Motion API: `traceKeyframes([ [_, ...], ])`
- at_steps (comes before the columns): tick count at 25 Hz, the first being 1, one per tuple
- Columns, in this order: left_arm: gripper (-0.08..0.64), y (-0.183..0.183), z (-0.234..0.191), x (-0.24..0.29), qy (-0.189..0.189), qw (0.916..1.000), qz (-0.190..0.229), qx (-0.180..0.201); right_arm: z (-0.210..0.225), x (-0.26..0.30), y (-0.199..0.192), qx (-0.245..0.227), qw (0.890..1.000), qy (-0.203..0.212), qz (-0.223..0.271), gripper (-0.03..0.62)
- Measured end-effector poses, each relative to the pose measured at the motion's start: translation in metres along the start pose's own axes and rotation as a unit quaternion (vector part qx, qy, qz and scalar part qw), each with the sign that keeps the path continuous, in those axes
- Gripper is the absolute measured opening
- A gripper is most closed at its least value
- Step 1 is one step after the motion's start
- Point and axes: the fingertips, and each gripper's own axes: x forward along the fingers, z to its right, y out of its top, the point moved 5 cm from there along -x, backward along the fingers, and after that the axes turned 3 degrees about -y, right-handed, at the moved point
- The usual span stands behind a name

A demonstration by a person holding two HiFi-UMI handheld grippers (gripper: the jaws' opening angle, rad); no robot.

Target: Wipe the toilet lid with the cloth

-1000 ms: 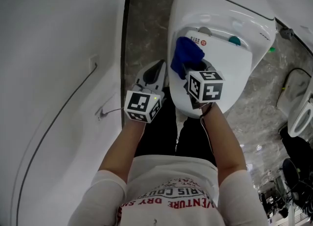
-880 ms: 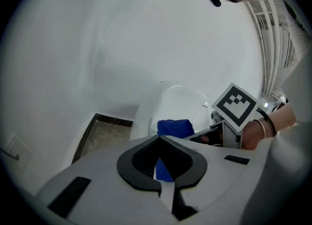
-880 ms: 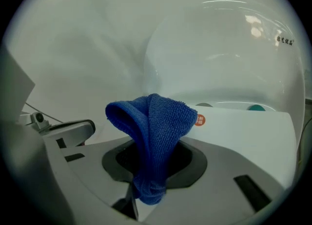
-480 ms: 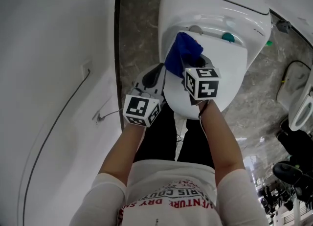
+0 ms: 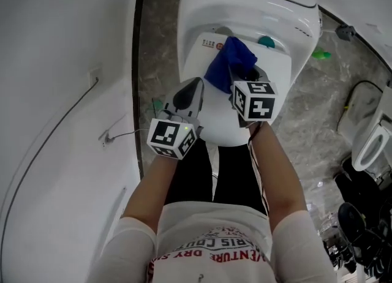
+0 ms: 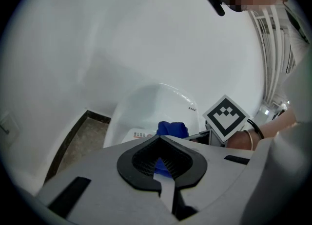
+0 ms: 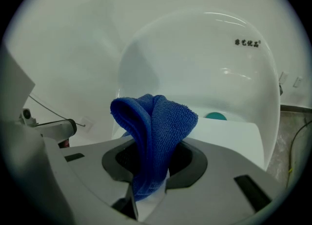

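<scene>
Right gripper (image 7: 146, 180), clamping blue cloth (image 7: 156, 126), has swept past label (image 5: 211, 43) across toilet lid (image 5: 217, 113); left gripper (image 6: 163, 185) closed, empty. Wipe looks underway.

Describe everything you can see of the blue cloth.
The cloth is deep blue with a looped, towel-like pile, probably microfibre. It is bunched and folded over itself, not spread flat. The right gripper is shut on its lower part, so the loose folds stand up past the jaws. In the head view it sits over the white toilet, near a teal button; whether it touches the surface cannot be told.
</scene>
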Motion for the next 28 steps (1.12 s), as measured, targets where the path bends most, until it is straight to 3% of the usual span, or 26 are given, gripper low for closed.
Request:
traceKeyframes([
  [6,0.006,-0.011,0.048,0.018,0.015,0.9997,0.004,-0.019,0.052,-0.025,-0.008,-0.025,1.0,-0.009,-0.015,0.101],
  [11,0.006,-0.02,0.08,0.035,0.009,0.9999,-0.01,-0.004,0.086,-0.04,-0.016,-0.026,0.999,-0.019,-0.017,0.101],
  [23,0.006,-0.031,0.105,0.052,0.028,0.9993,-0.026,-0.005,0.147,-0.068,-0.038,-0.019,0.998,-0.058,-0.018,0.101],
  [28,0.006,-0.032,0.119,0.052,0.018,0.9992,-0.034,0.007,0.173,-0.084,-0.044,-0.025,0.994,-0.104,-0.035,0.101],
])
